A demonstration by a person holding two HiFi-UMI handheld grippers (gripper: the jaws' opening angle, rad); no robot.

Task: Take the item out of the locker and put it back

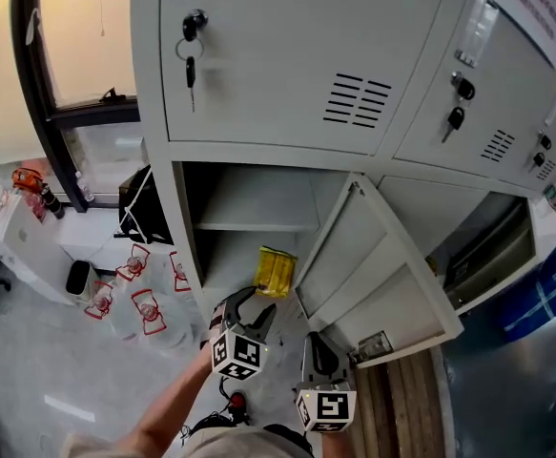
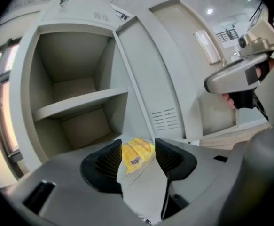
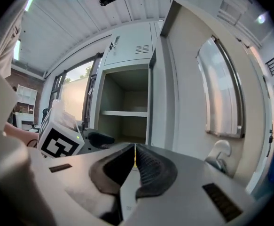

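The left gripper (image 1: 253,301) and right gripper (image 1: 318,340) are showing matte grey moulded bodies with black ribbed pads (image 2: 109,160). Each is carrying 1 white cube (image 1: 236,354) with black square markers. At 6 o'clock in the head view, the person is wearing pale beige clothing (image 1: 230,444).

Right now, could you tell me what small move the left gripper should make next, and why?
Probably ease the left gripper forward until its open jaws straddle the yellow packet. The packet sits at the front of the open locker, below its shelf and just ahead of the jaws, and neither pad appears to touch it yet.
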